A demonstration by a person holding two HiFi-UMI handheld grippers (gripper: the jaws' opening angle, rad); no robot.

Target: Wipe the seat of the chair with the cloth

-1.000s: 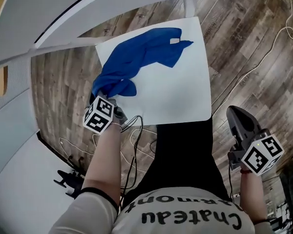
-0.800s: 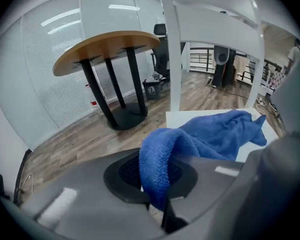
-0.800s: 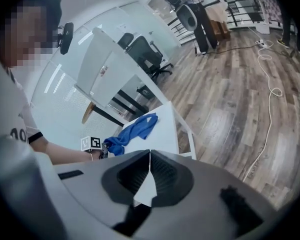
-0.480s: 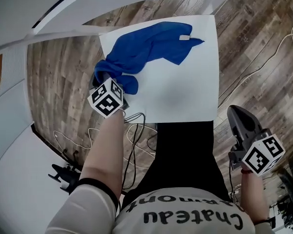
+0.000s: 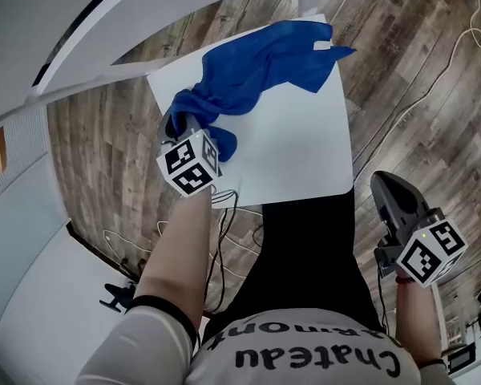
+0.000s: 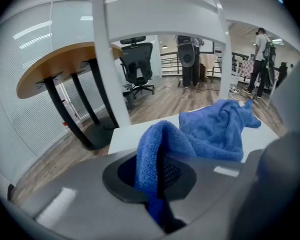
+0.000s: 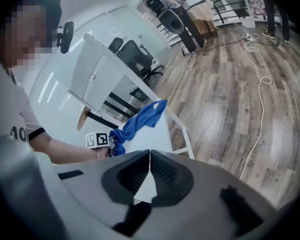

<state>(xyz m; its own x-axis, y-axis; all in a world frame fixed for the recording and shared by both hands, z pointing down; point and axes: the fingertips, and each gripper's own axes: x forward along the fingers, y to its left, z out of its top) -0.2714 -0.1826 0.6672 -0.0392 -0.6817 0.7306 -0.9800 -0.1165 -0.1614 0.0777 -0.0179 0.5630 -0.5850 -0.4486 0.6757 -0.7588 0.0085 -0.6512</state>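
A blue cloth point(image 5: 256, 66) lies stretched across the white chair seat point(image 5: 297, 151), from its near left corner to its far right corner. My left gripper point(image 5: 183, 128) is shut on the cloth's near end at the seat's left edge; in the left gripper view a fold of the blue cloth point(image 6: 155, 154) is pinched between the jaws and the rest trails over the seat point(image 6: 125, 131). My right gripper point(image 5: 393, 195) hangs shut and empty beside the person's right leg, off the seat. The right gripper view shows the cloth point(image 7: 140, 121) on the seat point(image 7: 157, 134) from afar.
White chair back bars point(image 6: 107, 59) rise at the seat's far side. A round wooden table point(image 6: 55, 64) and a black office chair point(image 6: 139, 69) stand beyond. A white cable point(image 5: 433, 87) runs over the wood floor at the right. A person point(image 6: 262, 54) stands far off.
My left gripper has drawn the cloth's near end forward and right along the seat's left edge, and the cloth's far end now reaches the far right corner. The right gripper has hardly moved.
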